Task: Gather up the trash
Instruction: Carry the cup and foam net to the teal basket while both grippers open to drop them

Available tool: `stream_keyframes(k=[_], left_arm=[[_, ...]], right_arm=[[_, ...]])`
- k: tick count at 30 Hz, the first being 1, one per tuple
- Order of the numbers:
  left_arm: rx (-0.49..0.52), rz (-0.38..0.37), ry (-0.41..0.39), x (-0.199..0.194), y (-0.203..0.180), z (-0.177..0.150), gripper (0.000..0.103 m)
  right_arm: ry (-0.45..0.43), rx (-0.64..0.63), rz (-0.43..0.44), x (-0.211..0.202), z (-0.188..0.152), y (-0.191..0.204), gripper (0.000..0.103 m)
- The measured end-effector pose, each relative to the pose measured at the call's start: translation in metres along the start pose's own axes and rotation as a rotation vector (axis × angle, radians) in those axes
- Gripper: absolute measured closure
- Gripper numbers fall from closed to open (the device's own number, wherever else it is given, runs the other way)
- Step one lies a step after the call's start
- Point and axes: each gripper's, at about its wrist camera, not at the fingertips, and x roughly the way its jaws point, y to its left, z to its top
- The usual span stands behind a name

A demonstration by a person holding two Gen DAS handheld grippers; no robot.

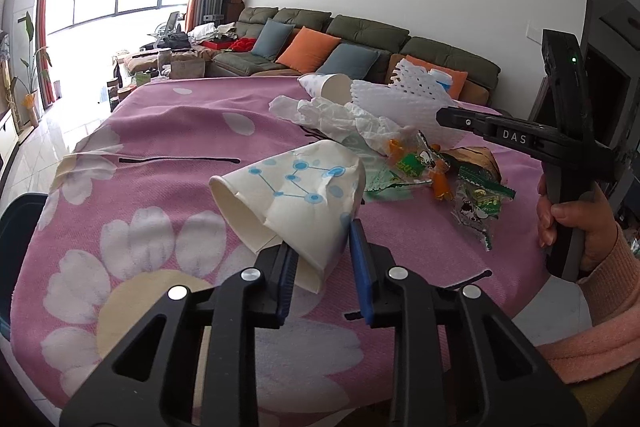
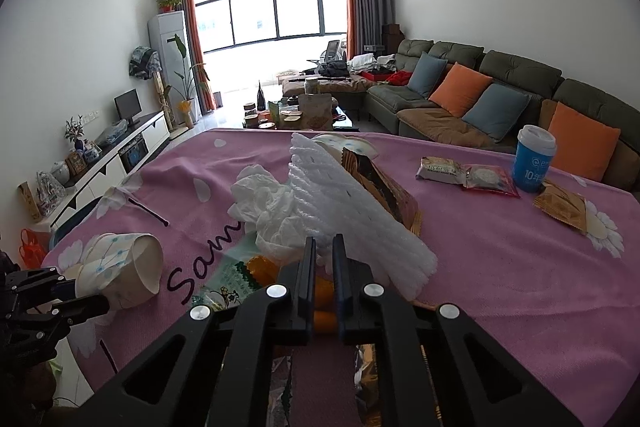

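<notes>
Left wrist view: the left claw [image 1: 322, 259] pinches a crumpled paper cup [image 1: 294, 203] lying on its side on the pink-clothed desk [image 1: 168, 147], beside candy wrappers [image 1: 440, 179]. Right wrist view: the right claw [image 2: 324, 263] is narrowed on the white foam netting [image 2: 344, 203] at the tissue [image 2: 268, 207] pile; whether it grips the netting is unclear.

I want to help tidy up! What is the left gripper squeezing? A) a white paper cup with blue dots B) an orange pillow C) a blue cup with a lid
A: the left gripper has its pads pressed on the crumpled paper cup.
</notes>
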Motion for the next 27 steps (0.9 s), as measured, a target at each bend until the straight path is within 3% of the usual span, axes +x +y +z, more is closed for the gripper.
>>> stream_keyframes(k=[8, 18, 27], left_arm=[[0.011, 0.041, -0.041, -0.021, 0.012, 0.011, 0.099], [0.003, 0.115, -0.104, -0.059, 0.038, 0.019, 0.099], [-0.048, 0.246, -0.139, -0.099, 0.092, 0.018, 0.099]], right_arm=[[-0.05, 0.023, 0.113, -0.022, 0.015, 0.014, 0.097], [-0.098, -0.039, 0.268, -0.034, 0.038, 0.063, 0.097], [-0.047, -0.1, 0.465, -0.003, 0.054, 0.131, 0.097]])
